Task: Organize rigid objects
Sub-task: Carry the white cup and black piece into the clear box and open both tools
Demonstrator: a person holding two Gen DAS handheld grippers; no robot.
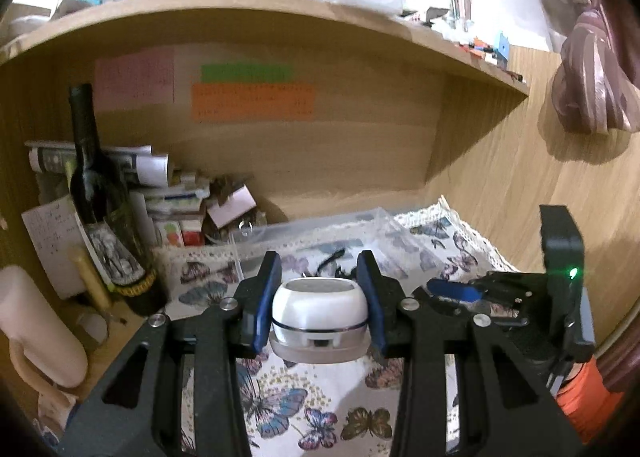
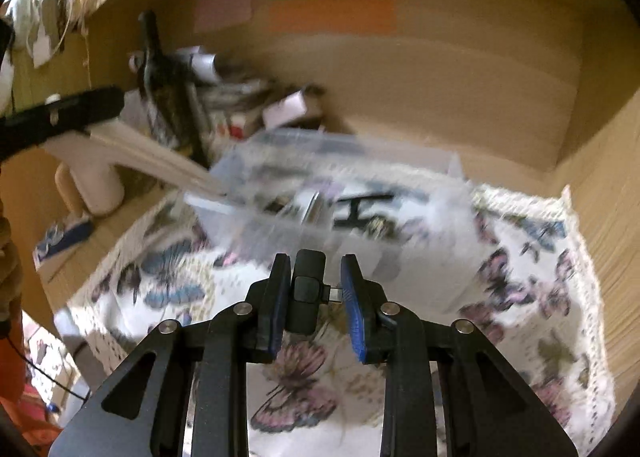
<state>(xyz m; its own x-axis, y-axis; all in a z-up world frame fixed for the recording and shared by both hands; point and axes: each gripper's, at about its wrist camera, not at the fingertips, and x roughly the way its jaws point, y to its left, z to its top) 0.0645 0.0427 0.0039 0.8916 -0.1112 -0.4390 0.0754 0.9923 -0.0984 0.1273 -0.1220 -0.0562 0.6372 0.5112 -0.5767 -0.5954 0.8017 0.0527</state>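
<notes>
Sitting between left fingers (image 1: 267,297), white speaker (image 1: 319,311)

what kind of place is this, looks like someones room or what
Most likely a home desk nook. A wooden shelf crowded with odds and ends sits overhead, sticky notes are stuck on the back panel, and a wine bottle stands by stacked papers beside a butterfly-print cloth.

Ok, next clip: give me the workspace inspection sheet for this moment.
Surface: butterfly-print cloth over a wooden desk.
Job's things: white round gadget and small black adapter, both held; clear plastic bin behind.
Clutter: wine bottle, stacked papers, pink mug.
Grippers: left gripper shut on the gadget; right gripper shut on the adapter.
Cables: nothing seen.
Surroundings: wooden shelf overhead, crowded; coloured notes on the back panel.
</notes>
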